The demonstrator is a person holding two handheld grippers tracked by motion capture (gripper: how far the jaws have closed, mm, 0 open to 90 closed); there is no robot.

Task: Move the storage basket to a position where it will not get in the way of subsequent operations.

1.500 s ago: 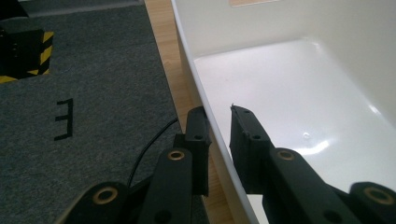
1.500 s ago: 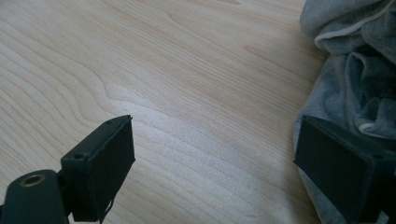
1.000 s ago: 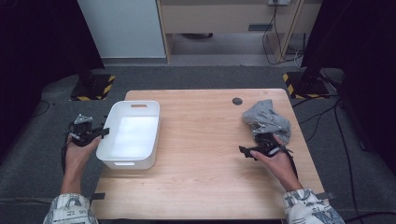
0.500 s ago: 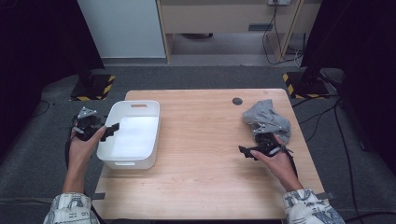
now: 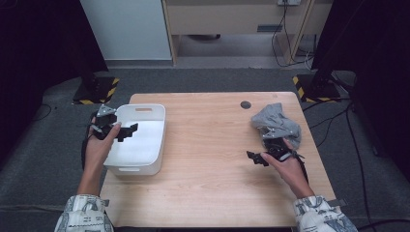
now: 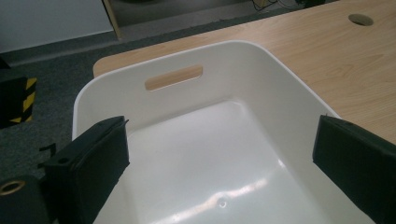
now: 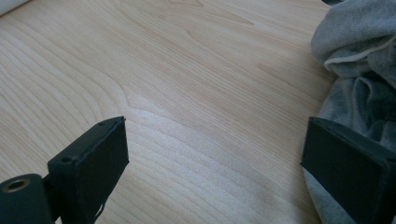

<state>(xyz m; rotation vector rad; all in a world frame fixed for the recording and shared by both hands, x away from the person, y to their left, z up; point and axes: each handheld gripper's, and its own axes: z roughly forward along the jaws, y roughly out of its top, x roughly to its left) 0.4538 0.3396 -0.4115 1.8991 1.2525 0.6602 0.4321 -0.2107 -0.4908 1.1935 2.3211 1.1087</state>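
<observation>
Left gripper (image 5: 129, 131) moved over white bin (image 5: 153, 145), jaws just opened, empty

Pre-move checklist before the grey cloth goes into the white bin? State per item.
1. Left gripper empty: ok. Its jaws have just been opening and stand wide over the white bin, with nothing between them.
2. Right gripper open: ok. Jaws stand wide apart over bare wooden table.
3. Right gripper on the grey cloth: not ok. The cloth lies beside the far jaw, not between the two.
4. Bin ready to take the cloth: ok. The inside is bare and white.
5. Path from cloth to bin: ok. Bare wood lies between them.
6. Cloth fully on the table: cannot tell. It is bunched near the right edge.
</observation>
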